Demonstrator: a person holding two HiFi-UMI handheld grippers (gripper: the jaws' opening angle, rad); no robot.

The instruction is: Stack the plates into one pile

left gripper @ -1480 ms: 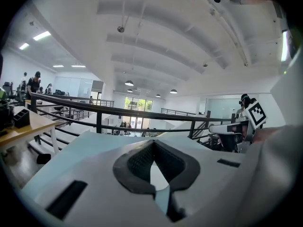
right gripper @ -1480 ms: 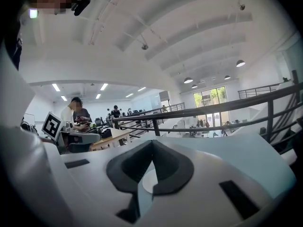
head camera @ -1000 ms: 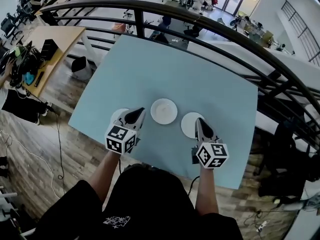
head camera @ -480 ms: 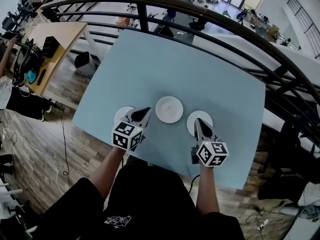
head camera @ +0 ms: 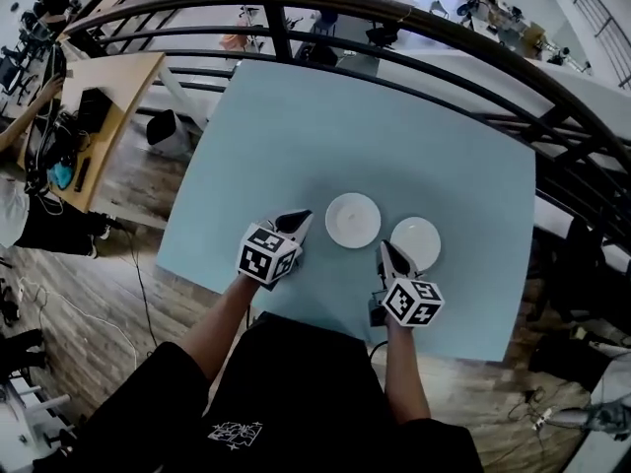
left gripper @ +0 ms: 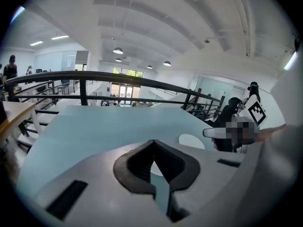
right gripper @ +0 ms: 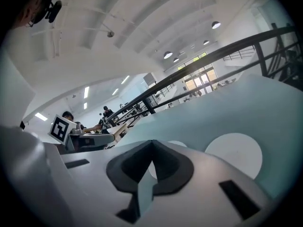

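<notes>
Middle plate (head camera: 353, 220), right plate (head camera: 415, 241), seemingly apart, on table (head camera: 394, 136)

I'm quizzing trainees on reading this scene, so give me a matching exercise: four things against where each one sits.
Things:
1. left tongs
2. right tongs
3. black curved metal railing
4. light wooden desk

Places:
A. tip beside the right-hand white round plate
B. beyond the far edge of the pale blue table
C. tip just left of the central white round plate
D. far left, off the table

Pairs: 1-C, 2-A, 3-B, 4-D.
</notes>
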